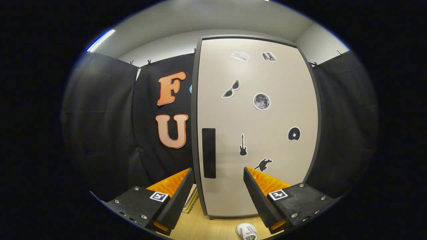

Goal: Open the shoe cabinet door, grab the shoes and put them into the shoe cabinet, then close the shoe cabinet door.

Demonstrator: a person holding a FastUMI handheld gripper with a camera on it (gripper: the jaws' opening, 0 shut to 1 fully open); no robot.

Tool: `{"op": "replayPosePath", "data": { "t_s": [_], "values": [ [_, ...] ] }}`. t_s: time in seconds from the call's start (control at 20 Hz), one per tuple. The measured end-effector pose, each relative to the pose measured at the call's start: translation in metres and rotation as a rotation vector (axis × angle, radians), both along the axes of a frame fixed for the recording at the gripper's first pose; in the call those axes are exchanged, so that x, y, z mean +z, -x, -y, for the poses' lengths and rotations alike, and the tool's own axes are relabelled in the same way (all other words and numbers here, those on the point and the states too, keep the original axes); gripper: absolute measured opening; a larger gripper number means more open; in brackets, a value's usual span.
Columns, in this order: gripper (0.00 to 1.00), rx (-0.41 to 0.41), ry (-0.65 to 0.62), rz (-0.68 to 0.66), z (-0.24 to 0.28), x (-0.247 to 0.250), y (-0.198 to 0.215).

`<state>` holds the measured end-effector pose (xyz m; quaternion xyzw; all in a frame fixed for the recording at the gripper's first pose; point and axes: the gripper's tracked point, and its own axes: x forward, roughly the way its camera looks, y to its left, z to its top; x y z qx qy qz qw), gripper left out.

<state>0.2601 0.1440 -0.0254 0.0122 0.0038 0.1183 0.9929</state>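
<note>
Black cloth walls and a pale ceiling are seen around a light wooden floor (pixel 200 226), on which everything stands. Low in the gripper view, the tongs (pixel 218 193) are held wide open, with nothing gripped between the two fingers. Just ahead of the fingertips, and slightly toward the right finger, a white shoe (pixel 247 231) is seen lying on the floor; only part of it is visible. Beyond the tongs, the shoe cabinet (pixel 196 100) is set upright, and its pale door (pixel 260 186) is seen shut, framed by a dark edge. A dark rectangular handle (pixel 208 152) is placed near the door's left edge, directly beyond the gap between the fingers. Several stickers are spread over the door: sunglasses (pixel 231 89), a moon (pixel 262 101), a guitar (pixel 243 145), a disc (pixel 294 134), and others too small to tell. Beside the left finger, at the cabinet's foot, a stack of flat items (pixel 190 200) is partly hidden.
</note>
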Motion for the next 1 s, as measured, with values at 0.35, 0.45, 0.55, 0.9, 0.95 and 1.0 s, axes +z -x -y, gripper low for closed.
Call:
{"op": "replayPosePath", "data": {
  "t_s": [0.35, 0.45, 0.55, 0.9, 0.95, 1.0],
  "values": [
    [0.93, 0.015, 0.005, -0.013, -0.029, -0.005, -0.035],
    [0.92, 0.001, 0.008, -0.026, -0.034, -0.008, -0.047],
    [0.92, -0.024, 0.015, -0.028, -0.036, -0.008, -0.059],
    [0.73, -0.076, 0.024, -0.046, -0.039, -0.018, -0.093],
    [0.66, -0.075, 0.026, -0.054, -0.040, -0.022, -0.096],
    [0.63, -0.076, 0.032, -0.073, -0.041, -0.027, -0.100]
  ]
}}
